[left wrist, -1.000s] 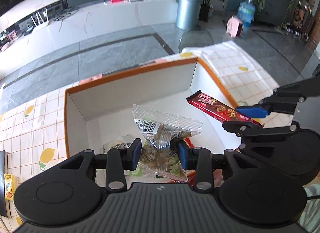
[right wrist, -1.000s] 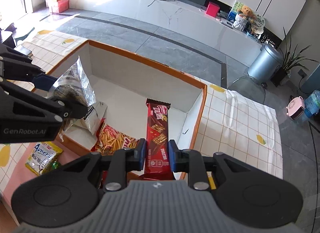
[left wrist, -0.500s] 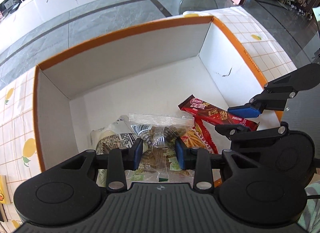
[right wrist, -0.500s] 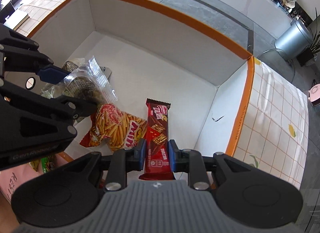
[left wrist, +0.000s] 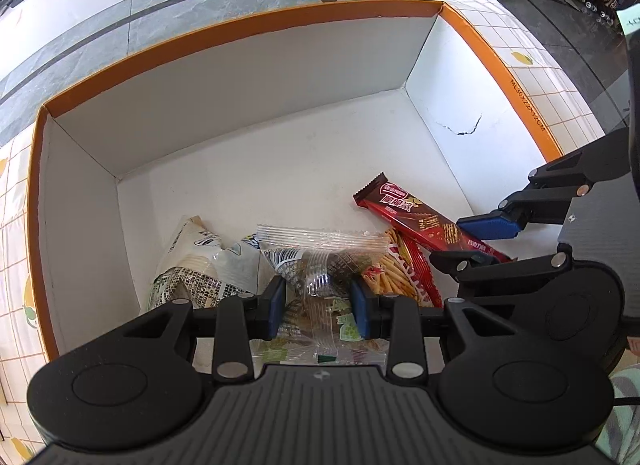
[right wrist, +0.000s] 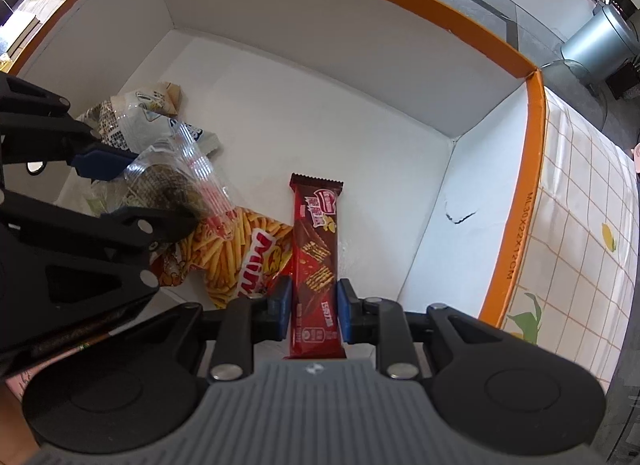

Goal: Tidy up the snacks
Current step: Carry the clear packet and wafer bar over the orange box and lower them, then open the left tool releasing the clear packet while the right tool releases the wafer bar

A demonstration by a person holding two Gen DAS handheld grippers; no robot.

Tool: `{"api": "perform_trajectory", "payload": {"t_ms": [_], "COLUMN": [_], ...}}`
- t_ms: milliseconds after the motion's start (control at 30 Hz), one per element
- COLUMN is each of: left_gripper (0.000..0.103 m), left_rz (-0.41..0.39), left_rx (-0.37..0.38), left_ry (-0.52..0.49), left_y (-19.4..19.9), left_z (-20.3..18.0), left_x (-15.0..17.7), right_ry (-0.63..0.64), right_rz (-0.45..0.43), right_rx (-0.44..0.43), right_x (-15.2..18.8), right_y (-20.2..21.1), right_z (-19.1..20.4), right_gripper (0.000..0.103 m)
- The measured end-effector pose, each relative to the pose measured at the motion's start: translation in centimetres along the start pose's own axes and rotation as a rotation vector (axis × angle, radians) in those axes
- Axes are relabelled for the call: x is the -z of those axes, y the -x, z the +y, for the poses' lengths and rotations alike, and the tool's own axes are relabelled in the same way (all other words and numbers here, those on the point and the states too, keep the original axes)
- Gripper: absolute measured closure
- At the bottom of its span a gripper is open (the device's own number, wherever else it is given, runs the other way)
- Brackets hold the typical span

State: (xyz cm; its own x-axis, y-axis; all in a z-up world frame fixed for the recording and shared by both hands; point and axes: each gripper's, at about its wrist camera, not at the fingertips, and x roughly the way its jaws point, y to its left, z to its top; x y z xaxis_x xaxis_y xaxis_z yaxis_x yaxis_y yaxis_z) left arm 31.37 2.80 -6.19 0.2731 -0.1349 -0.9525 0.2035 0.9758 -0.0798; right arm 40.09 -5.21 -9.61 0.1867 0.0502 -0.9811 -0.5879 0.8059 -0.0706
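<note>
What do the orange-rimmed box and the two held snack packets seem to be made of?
The box looks like matte cardboard: a thin orange cut edge, folded corners, a small tear in one white wall. The clear packet in the left gripper looks like thin transparent plastic film, crinkled, glinting, with a ribbed seal. The red wafer bar in the right gripper seems wrapped in glossy printed film, possibly foil-lined, with a serrated end.

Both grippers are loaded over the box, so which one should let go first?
Probably the right. The right gripper holds the chocolate wafer bar over bare box floor, while the left gripper holds its clear packet above the white bag and fries bag.
</note>
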Motion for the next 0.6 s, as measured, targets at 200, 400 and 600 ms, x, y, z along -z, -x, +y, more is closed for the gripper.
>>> {"api": "perform_trajectory", "payload": {"t_ms": [200,400,600], "left_gripper": [0.062,0.046,0.036], "left_rz": [0.004,-0.02,-0.055], "left_rx": [-0.011,-0.044,-0.117], "left_ry": [0.017,0.019,-0.011], "left_y": [0.1,1.0,2.6], "left_z": [0.4,0.5,0.1], "left_x": [0.3,0.6,0.9], "right_ry": [-0.002,-0.014,-0.024], "right_rz": [-0.008,-0.022,-0.047], "right_rx": [0.013,0.03,0.062], "right_x": [-0.5,-0.3,0.2], "right_y": [0.1,0.9,2.3], "right_z": [0.7,0.9,0.8], "right_gripper": [0.081,0.069,0.061]}}
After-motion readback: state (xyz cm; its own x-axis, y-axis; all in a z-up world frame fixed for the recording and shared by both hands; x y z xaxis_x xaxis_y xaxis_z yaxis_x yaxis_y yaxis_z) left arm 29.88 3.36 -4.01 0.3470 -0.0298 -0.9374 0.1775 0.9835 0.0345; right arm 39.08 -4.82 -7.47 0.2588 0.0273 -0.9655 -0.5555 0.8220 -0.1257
